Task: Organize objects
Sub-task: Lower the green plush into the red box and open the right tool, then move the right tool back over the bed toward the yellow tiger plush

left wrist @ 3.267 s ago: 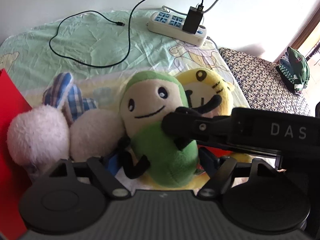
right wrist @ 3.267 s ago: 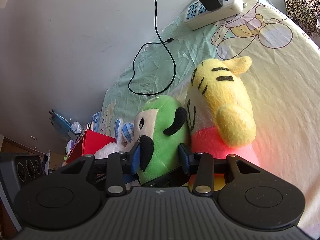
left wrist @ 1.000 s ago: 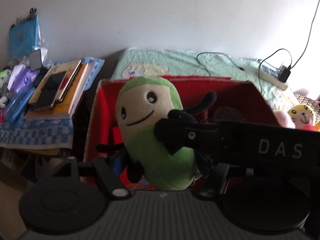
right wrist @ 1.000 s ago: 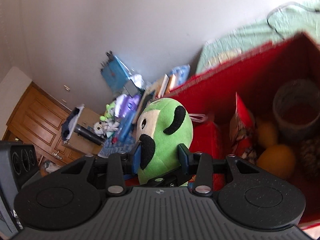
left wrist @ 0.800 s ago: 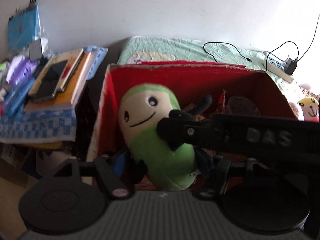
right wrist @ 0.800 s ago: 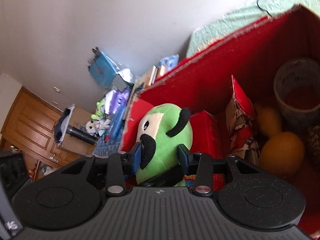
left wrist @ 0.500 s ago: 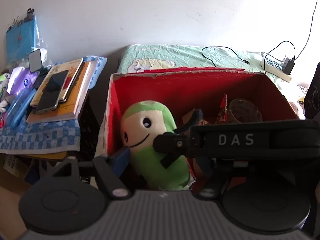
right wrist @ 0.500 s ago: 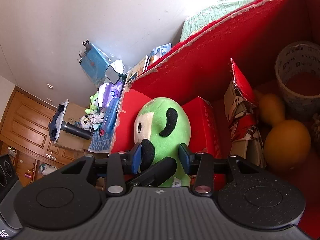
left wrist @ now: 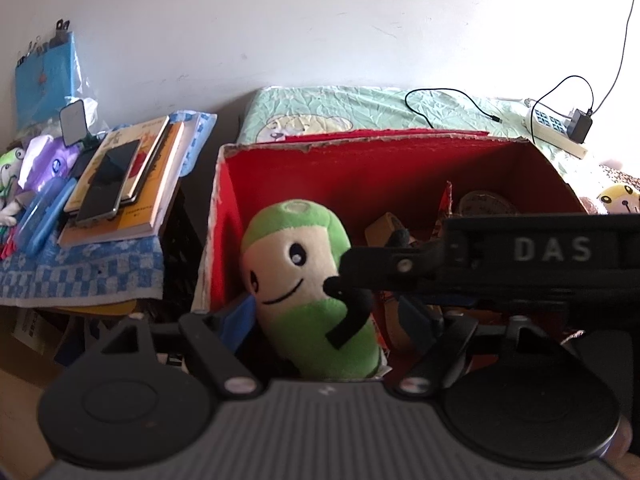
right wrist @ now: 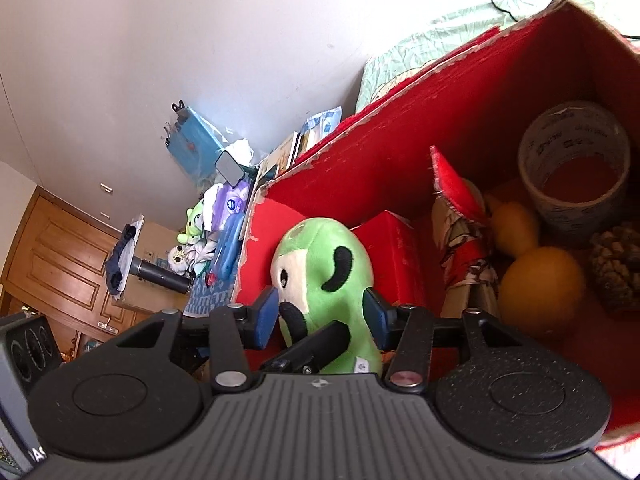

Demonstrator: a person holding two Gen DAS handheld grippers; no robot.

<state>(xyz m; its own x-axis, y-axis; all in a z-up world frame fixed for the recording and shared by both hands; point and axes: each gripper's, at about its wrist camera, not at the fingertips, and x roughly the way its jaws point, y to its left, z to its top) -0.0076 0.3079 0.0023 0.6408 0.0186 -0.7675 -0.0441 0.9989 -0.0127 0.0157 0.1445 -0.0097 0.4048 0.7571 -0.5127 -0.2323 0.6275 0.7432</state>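
The red box's left end holds the green plush; tape roll, pinecone and yellow gourd crowd its right end.

The green plush toy is soft, short-piled cloth. The red box is matt cardboard with ragged, torn edges. The tape roll looks like glossy plastic film, the bedsheet is crinkled cloth, and the door is varnished wood.
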